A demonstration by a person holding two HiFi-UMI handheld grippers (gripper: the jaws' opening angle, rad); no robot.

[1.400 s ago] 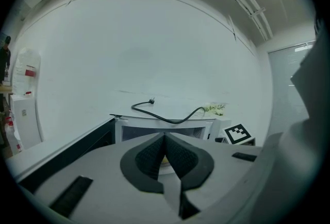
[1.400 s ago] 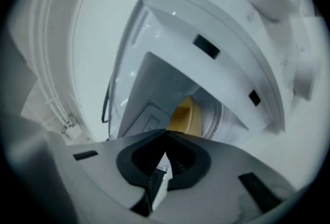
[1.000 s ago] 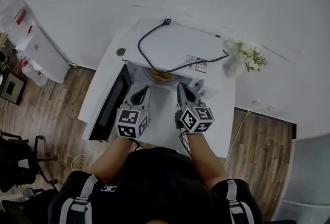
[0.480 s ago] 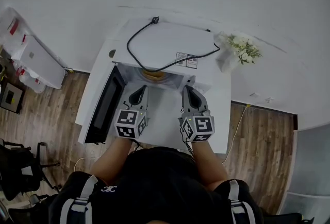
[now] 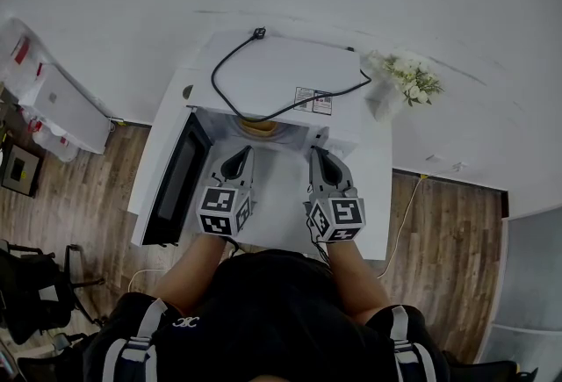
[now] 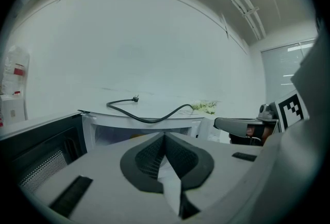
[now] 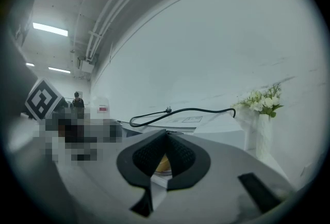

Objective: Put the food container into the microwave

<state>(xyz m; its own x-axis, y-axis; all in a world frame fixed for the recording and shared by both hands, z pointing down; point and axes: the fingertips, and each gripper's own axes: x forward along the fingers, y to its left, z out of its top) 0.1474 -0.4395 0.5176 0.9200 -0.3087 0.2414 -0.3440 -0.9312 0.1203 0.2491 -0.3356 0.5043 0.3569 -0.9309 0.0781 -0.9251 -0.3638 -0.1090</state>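
The white microwave [image 5: 281,77] stands on a white table with its door [image 5: 178,183] swung open to the left. Inside the cavity sits the food container [image 5: 260,127], a round yellowish tub of which only the front edge shows. My left gripper [image 5: 238,161] is held just in front of the opening, shut and empty. My right gripper [image 5: 317,153] is level with it at the cavity's right side, also shut and empty. In the right gripper view the food container [image 7: 163,164] shows just beyond the closed jaws. In the left gripper view the microwave [image 6: 139,126] lies straight ahead.
A black power cord [image 5: 230,73] lies loose on top of the microwave. A vase of white flowers [image 5: 406,80] stands to its right on the table [image 5: 376,196]. Wooden floor runs on both sides, and white boxes [image 5: 54,99] stand at the left.
My right gripper has drawn back slightly toward me from the microwave opening. The left gripper has hardly moved, and the container stays inside.
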